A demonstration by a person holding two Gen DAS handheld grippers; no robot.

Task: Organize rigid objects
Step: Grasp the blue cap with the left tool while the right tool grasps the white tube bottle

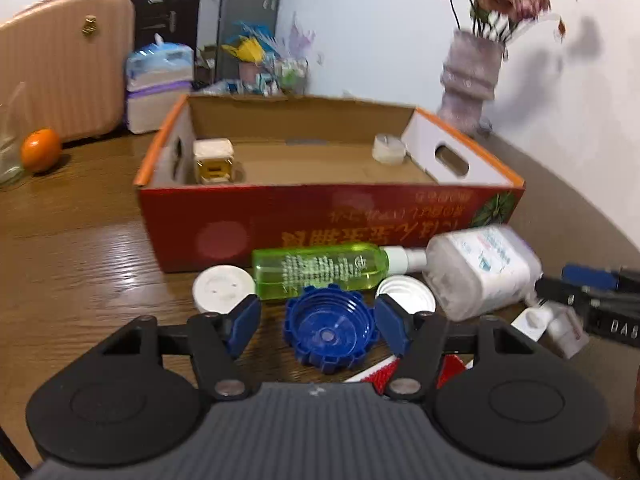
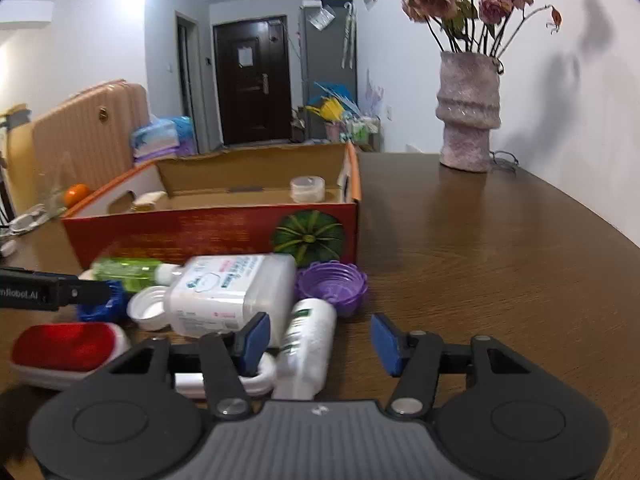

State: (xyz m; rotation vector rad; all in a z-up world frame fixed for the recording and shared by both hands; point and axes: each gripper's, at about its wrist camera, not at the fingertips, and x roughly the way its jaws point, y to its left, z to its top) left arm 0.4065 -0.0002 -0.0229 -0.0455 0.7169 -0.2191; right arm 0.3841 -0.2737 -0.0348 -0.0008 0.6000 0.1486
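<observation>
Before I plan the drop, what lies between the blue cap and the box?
A green bottle lying on its side, seen in the left wrist view between blue cap and box.

Even indoor light; glare on glossy brown wooden table (image 1: pixel 92 240); motion blur throughout; fisheye bending, dark corners.

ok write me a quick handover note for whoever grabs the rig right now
Left gripper: open around the blue cap, pads not touching.
Right gripper: open, white tube between its fingers, not gripped.
Done: small yellow-and-white box and clear jar sit in the cardboard box.
Left: green bottle, big white bottle, purple cap, white lids, red item, all still on the table before the box.
</observation>
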